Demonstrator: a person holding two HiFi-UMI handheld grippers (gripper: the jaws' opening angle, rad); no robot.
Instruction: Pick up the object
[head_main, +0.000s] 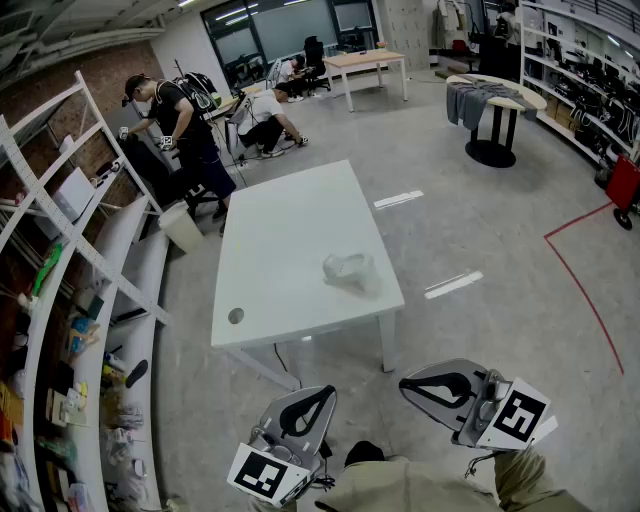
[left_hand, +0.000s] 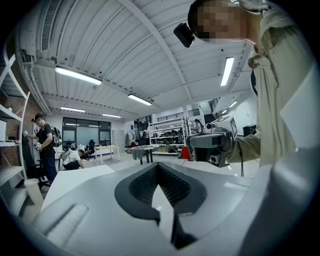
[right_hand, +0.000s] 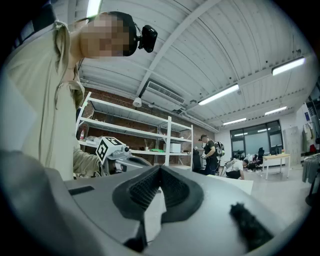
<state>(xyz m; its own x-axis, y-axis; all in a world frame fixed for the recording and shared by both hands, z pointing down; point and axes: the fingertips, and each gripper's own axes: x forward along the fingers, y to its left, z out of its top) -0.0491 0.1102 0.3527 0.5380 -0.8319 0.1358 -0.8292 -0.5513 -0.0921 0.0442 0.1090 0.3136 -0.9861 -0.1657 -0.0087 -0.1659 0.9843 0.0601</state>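
A pale, crumpled, see-through object (head_main: 346, 269) lies near the right edge of the white table (head_main: 280, 260). Both grippers hang low in front of the person, short of the table's near edge and apart from the object. My left gripper (head_main: 324, 393) is shut, with nothing between its jaws. My right gripper (head_main: 406, 383) is also shut and empty. In the left gripper view the shut jaws (left_hand: 159, 166) point up and level across the room, with the right gripper (left_hand: 212, 145) beside them. The right gripper view shows its own shut jaws (right_hand: 160, 169) and the left gripper (right_hand: 116, 151). Neither gripper view shows the object.
Metal shelving (head_main: 60, 300) full of small items lines the left side. Two people (head_main: 180, 125) work at the back left by a white bin (head_main: 183, 226). A round table (head_main: 495, 110) draped with grey cloth stands back right. Red tape (head_main: 580, 280) marks the floor on the right.
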